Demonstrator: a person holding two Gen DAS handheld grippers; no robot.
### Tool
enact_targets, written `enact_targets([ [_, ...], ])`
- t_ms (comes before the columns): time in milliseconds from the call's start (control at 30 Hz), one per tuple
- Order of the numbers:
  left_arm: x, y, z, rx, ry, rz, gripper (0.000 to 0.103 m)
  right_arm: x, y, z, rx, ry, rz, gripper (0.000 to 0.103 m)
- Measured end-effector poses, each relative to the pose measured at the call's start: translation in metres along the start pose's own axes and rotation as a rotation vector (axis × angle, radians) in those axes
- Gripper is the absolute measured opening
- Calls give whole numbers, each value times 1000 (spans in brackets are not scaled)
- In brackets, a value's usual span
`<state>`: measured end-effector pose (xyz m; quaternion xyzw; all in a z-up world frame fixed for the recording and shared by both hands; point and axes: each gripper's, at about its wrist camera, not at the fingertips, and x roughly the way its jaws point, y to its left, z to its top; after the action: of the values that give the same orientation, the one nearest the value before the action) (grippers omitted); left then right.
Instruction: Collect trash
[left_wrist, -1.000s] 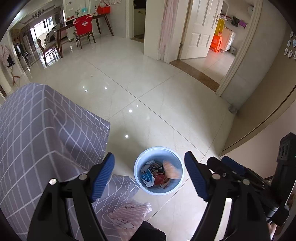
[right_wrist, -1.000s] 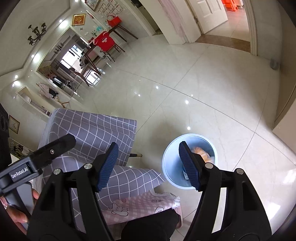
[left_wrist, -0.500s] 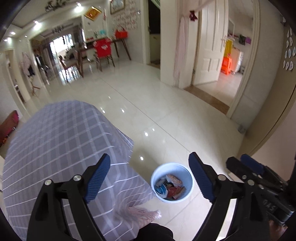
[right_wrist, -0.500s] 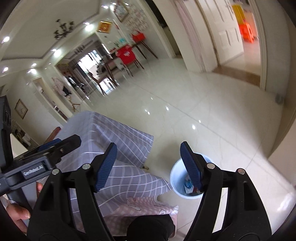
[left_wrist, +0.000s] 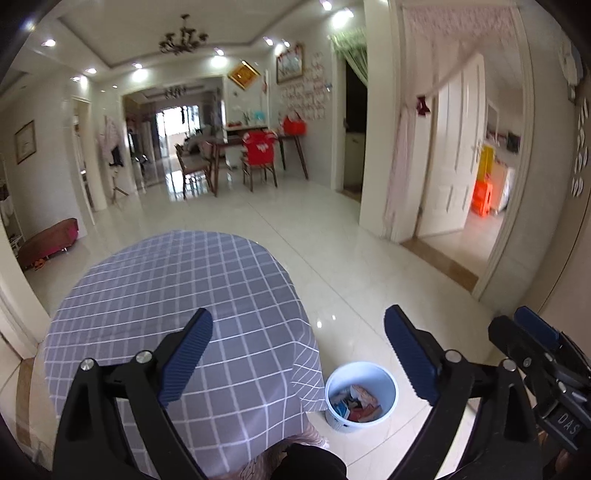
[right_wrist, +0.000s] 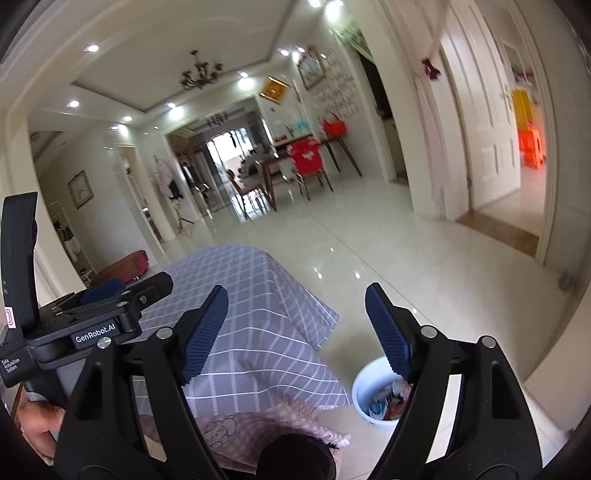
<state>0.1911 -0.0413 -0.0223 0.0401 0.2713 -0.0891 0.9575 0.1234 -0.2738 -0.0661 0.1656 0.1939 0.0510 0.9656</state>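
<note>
A pale blue bin (left_wrist: 339, 421) stands on the floor beside the table, holding wrappers and packets (left_wrist: 356, 402). In the right wrist view the bin (right_wrist: 364, 413) is partly hidden behind the right finger. My left gripper (left_wrist: 297, 321) hangs high above the table's edge and the bin, its jaws opening with nothing between them. My right gripper (right_wrist: 295, 295) is also raised, jaws opening and empty. Each gripper shows at the edge of the other's view: the right one (left_wrist: 535, 343), and the left one (right_wrist: 122, 299) with a hand (right_wrist: 37, 421) on its grip.
A round table under a grey checked cloth (left_wrist: 177, 295) fills the lower left. A pink cloth (right_wrist: 240, 424) lies below it. Glossy tiled floor stretches to a dining table with a red-covered chair (left_wrist: 258, 147), a low bench (left_wrist: 48, 240) and open doorways on the right.
Both grippers have risen and tipped upward. The bin has slid low in both views, the table top and ceiling have come into sight, and both pairs of jaws stand wider.
</note>
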Motion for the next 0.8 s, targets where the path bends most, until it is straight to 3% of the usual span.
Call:
enact_targets([
  [333,-87,6,-20,-13,-147,56,96,-68,34,-16,-93,-105,11,80],
  [800,-141,-16,-42,32,-260,68,97,-125,42,-34,-127,-197,-12,83],
])
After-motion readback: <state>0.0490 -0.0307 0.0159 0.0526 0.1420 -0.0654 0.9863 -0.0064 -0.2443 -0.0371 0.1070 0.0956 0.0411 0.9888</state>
